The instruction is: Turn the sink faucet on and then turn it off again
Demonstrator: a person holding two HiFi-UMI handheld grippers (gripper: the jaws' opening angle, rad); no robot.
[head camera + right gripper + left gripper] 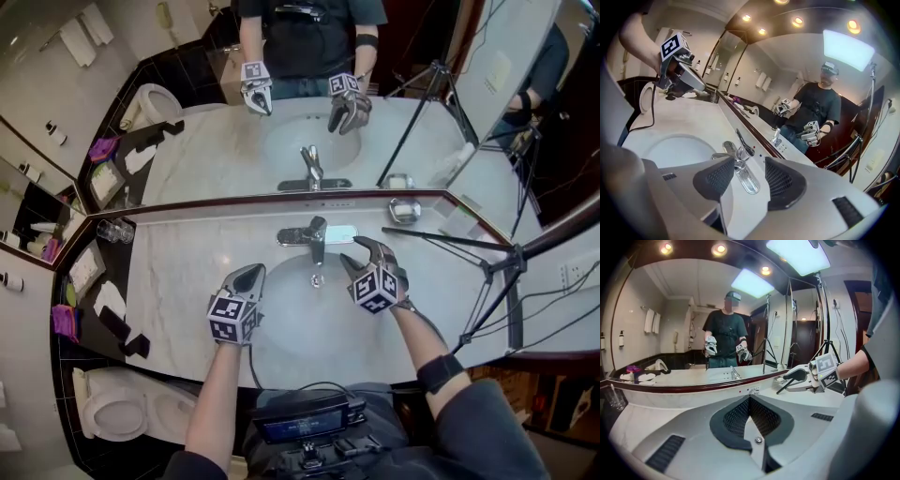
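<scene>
So the faucet [316, 240] sits at the back rim of the sink basin [291, 323], right under the mirror [216, 141], on a pale marble counter [178, 272]. The right gripper [354, 253] is up beside it with its jaws spread apart. In the right gripper view the shiny lever [745, 178] lies in the gap between them, pads not pressing on it. The left gripper [251, 274] hangs over the basin's left side, jaws pinched together on nothing, apart from the faucet.
</scene>
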